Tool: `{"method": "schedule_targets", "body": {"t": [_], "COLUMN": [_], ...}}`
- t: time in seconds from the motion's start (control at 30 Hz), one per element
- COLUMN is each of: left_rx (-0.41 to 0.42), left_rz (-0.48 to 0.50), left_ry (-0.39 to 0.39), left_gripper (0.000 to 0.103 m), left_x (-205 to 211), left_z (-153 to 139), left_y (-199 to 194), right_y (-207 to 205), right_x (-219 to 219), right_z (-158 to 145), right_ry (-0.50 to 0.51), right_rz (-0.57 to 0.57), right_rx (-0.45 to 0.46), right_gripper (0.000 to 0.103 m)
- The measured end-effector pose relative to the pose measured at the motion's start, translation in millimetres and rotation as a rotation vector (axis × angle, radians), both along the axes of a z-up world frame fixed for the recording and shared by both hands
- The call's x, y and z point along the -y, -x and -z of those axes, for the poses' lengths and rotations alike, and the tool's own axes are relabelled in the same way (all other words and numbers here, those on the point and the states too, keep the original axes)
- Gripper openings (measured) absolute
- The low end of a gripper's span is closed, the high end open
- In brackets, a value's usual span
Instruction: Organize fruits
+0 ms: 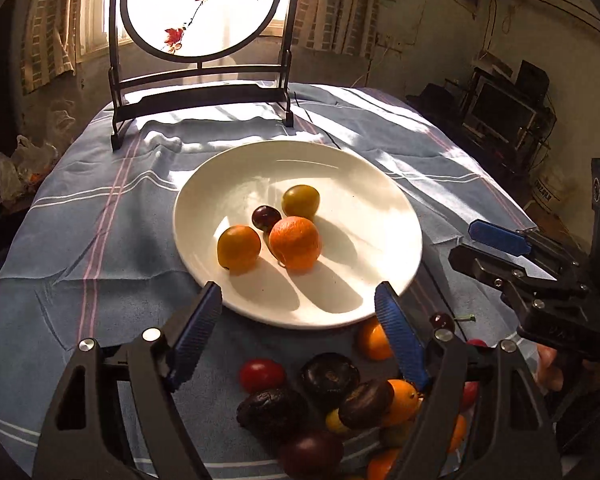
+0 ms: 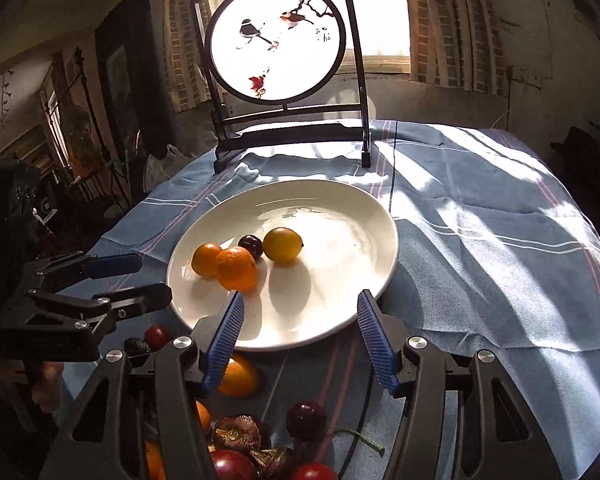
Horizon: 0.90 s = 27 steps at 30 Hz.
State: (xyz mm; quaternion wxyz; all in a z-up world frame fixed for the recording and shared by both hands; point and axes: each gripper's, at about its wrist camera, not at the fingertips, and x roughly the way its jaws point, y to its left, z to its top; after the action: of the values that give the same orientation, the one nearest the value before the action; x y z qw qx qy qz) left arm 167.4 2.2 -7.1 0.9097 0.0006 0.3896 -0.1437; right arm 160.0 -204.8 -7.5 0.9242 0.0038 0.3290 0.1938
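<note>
On the near cloth, below both grippers: loose fruit pile [image 1: 340, 396]. Left gripper [image 1: 300, 328] nearer, empty and spread apart; right gripper [image 2: 300, 336] likewise. Plate [image 1: 380, 208] lies beyond, holding four fruits.

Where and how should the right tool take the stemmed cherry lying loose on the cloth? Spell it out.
Grip the dark cherry across its round body from above, jaws on its left and right sides. Its green stem trails off to the right along the cloth, too thin to hold.
</note>
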Motion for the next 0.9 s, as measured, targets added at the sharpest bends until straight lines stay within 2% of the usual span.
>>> {"method": "schedule_targets", "body": {"t": [0.13, 0.3, 0.33, 0.4, 0.43, 0.5, 0.63, 0.73, 0.83, 0.9], "left_rx": [0.028, -0.008, -0.014, -0.032, -0.039, -0.054, -0.039, -0.026, -0.038, -0.023], "left_rz": [0.037, 0.075, 0.083, 0.101, 0.109, 0.119, 0.123, 0.122, 0.106, 0.103], "left_ry": [-0.051, -0.083, -0.095, -0.108, -0.11, -0.118, -0.099, -0.115, -0.039, -0.042], "left_gripper": [0.076, 0.076, 0.075, 0.065, 0.063, 0.051, 0.046, 0.043, 0.043, 0.043], "left_x": [-4, -7, -7, -4, -3, 0, 4, 9, 1, 2], "left_z": [7, 33, 38, 46, 50, 57, 58, 63, 70, 71], "left_y": [50, 100, 108, 120, 124, 126, 121, 115, 110, 112], "right_y": [43, 76, 80, 85, 88, 93, 103, 108, 110, 110], "right_x": [16, 36, 38, 40, 41, 41, 36, 34, 36, 36], "right_z": [11, 32, 35, 40, 41, 40, 35, 33, 34, 35], "right_ry": [-0.024, -0.059, -0.063, -0.065, -0.067, -0.072, -0.063, -0.047, -0.045, -0.044], "right_rz": [0.007, 0.046, 0.049, 0.053, 0.053, 0.049, 0.032, 0.025, 0.024, 0.019], "right_rx": [0.003, -0.013, -0.019, -0.034, -0.037, -0.035, -0.021, -0.012, -0.014, -0.018], "right_gripper": [0.059, 0.059, 0.059, 0.059, 0.059, 0.059, 0.059, 0.059, 0.059, 0.059]}}
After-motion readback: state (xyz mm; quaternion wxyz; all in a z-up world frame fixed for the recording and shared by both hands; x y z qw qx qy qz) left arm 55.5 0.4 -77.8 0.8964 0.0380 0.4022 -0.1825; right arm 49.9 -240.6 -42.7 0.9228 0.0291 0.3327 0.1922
